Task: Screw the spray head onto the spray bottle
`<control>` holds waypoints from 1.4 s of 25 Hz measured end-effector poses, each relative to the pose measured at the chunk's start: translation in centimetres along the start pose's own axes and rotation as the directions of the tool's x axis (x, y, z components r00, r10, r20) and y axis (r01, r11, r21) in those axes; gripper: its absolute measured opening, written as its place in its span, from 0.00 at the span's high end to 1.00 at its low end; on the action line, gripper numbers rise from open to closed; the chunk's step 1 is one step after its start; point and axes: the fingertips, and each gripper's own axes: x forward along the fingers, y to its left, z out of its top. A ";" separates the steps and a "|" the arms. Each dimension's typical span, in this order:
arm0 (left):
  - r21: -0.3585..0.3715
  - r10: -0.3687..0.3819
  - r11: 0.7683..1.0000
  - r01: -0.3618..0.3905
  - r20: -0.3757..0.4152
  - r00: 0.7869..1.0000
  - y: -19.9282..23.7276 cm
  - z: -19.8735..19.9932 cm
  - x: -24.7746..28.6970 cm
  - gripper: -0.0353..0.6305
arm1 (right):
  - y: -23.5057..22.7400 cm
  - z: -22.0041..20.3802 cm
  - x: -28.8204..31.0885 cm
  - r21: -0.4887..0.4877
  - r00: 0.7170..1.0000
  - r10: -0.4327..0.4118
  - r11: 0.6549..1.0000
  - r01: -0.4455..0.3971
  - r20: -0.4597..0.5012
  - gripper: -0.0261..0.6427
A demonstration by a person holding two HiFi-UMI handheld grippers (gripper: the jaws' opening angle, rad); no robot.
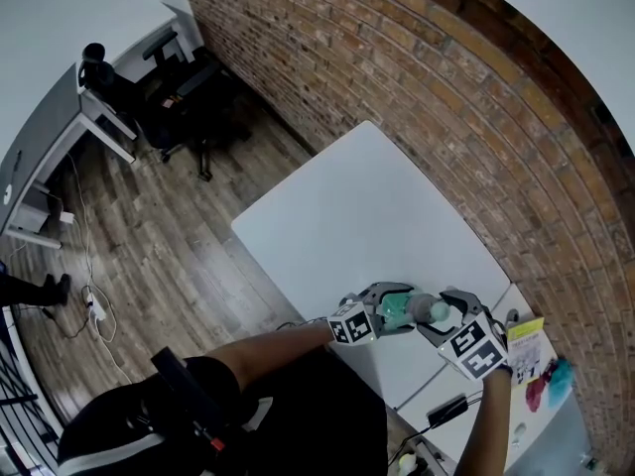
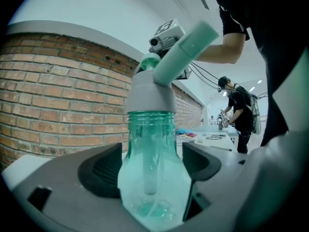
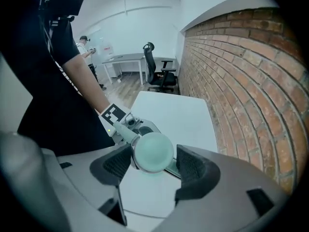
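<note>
Left gripper (image 2: 152, 166) jaws clenched on spray bottle (image 2: 154, 178), held over near edge of white counter (image 1: 367, 216), spray head (image 3: 153, 152) seated on bottle neck, right gripper (image 3: 153, 167) jaws released, straddling the head.

Black short-sleeved top (image 1: 308, 415) on the person, the sleeve (image 3: 58, 42) ending above the elbow. Here's the left gripper (image 1: 395, 305): pale grey moulded shell, jaws lined with black ribbed pads (image 2: 104, 166), a marker cube (image 1: 349, 323) of black-and-white squares at its back. A small green light (image 3: 110, 131) glows beside that cube. Over to the right gripper (image 1: 444, 310): same grey shell, same dark ribbed pads (image 3: 192, 167), its own chequered cube (image 1: 474, 347). Thin dark cables (image 2: 205, 73) run off behind it, under the forearm.
</note>
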 end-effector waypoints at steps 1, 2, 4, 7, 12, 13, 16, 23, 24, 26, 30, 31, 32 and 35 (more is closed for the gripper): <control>0.000 0.001 1.000 -0.001 -0.001 1.000 0.0 0.0 0.0 0.37 | -0.1 -0.1 0.2 -0.016 1.000 -0.004 1.000 0.004 -0.017 0.54; 0.000 0.002 1.000 -0.002 -0.001 1.000 0.0 -0.1 0.0 0.37 | -0.2 -0.1 0.4 -0.037 0.999 -0.010 0.999 0.009 -0.034 0.55; -0.001 0.004 1.000 -0.004 -0.002 1.000 0.0 -0.1 0.1 0.37 | -0.2 -0.1 0.7 -0.079 0.997 -0.014 0.997 0.009 -0.070 0.55; 0.002 0.005 1.000 -0.005 0.002 1.000 0.0 0.0 0.1 0.37 | 0.2 -0.2 1.1 -0.146 0.992 0.006 0.989 -0.025 -0.129 0.56; 0.006 0.006 1.000 -0.006 0.006 1.000 0.0 0.1 0.0 0.37 | 0.7 -0.4 1.3 -0.309 0.979 0.042 0.945 -0.104 -0.199 0.57; 0.005 0.006 1.000 -0.006 0.005 1.000 0.0 0.0 0.0 0.37 | 0.8 -0.5 1.3 -0.363 0.975 0.044 0.924 -0.123 -0.218 0.57; 0.003 0.005 1.000 -0.006 0.004 1.000 -0.1 0.0 0.0 0.37 | 1.1 -0.8 1.4 -0.492 0.957 0.049 0.849 -0.191 -0.286 0.57; -0.001 0.010 1.000 -0.010 0.005 1.000 0.1 0.1 0.0 0.37 | 1.4 -1.4 1.7 -0.710 0.919 0.039 0.622 -0.329 -0.392 0.57; -0.001 0.008 1.000 -0.008 0.006 1.000 0.1 0.1 0.1 0.37 | 1.4 -1.5 1.7 -0.731 0.920 0.030 0.597 -0.330 -0.391 0.57; 0.000 0.007 1.000 -0.007 0.006 1.000 0.1 0.1 0.1 0.37 | 1.3 -1.5 1.7 -0.748 0.923 0.010 0.581 -0.319 -0.386 0.57; -0.004 0.012 1.000 -0.012 0.006 1.000 0.0 0.1 -0.1 0.37 | 1.2 -1.1 1.6 -0.709 0.926 -0.029 0.652 -0.269 -0.377 0.56; -0.003 0.013 1.000 -0.013 0.007 1.000 0.0 0.1 -0.1 0.37 | 1.2 -1.1 1.6 -0.699 0.929 -0.028 0.668 -0.256 -0.368 0.56; -0.003 0.013 1.000 -0.013 0.007 1.000 0.0 0.1 -0.1 0.37 | 1.2 -1.0 1.4 -0.687 0.935 -0.024 0.685 -0.243 -0.354 0.56; -0.005 0.012 1.000 -0.012 0.007 1.000 0.0 0.1 -0.1 0.37 | 0.8 -0.9 0.2 -0.651 0.952 -0.022 0.735 -0.191 -0.305 0.56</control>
